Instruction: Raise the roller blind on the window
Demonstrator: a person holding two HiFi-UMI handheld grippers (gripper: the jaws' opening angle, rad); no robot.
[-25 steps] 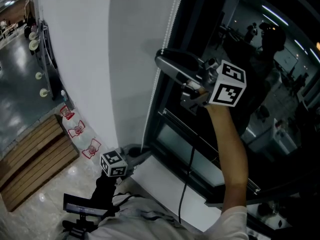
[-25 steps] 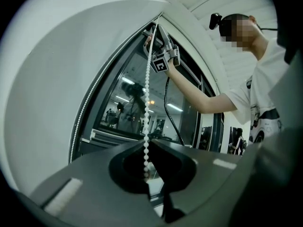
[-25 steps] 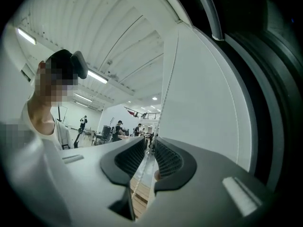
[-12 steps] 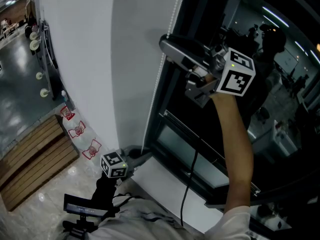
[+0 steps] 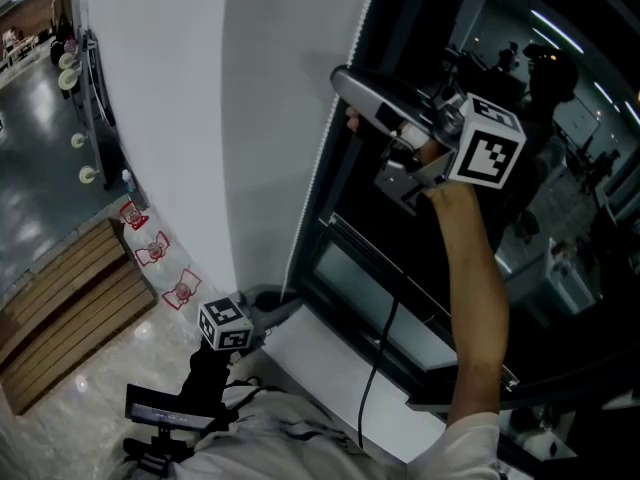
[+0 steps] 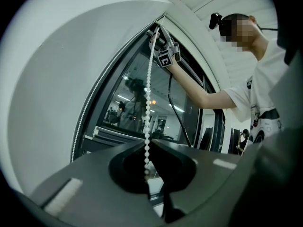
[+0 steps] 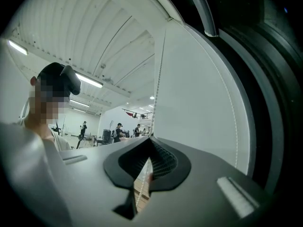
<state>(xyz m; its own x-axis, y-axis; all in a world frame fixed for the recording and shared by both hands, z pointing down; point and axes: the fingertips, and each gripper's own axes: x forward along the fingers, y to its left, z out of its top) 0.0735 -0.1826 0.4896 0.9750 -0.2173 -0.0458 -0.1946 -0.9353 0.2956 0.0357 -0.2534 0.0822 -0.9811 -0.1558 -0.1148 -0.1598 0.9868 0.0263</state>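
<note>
Along the far left of the head view lay a glossy floor [image 5: 40, 198] and a slatted wooden platform [image 5: 70, 308]. Right of these hung the white roller blind [image 5: 250, 118], filling the middle of the picture from the top down. Its bead chain [image 5: 318, 168] ran down the blind's right edge as a thin white line, just beside the dark frame.

Low on that line sat the left gripper [image 5: 283, 303], its marker cube [image 5: 226, 326] towards the person and its fingers reaching level to the chain, just above the pale sill [image 5: 330, 368]. The left gripper view showed the fingers together with the chain pinched at their tips. The beads rose straight up from them and hung on down through the hollow behind the tips. A second run of beads followed the blind's edge well to the left.

Higher up the same chain was the right gripper [image 5: 344, 78], held up on an outstretched forearm [image 5: 475, 268]. Its fingers had just been closing. The right gripper view showed them met on the chain, which came down from above, passed between the tips and showed again below them.

Furthest right stood the dark window [image 5: 560, 218], with room lights reflected in its glass.
</note>
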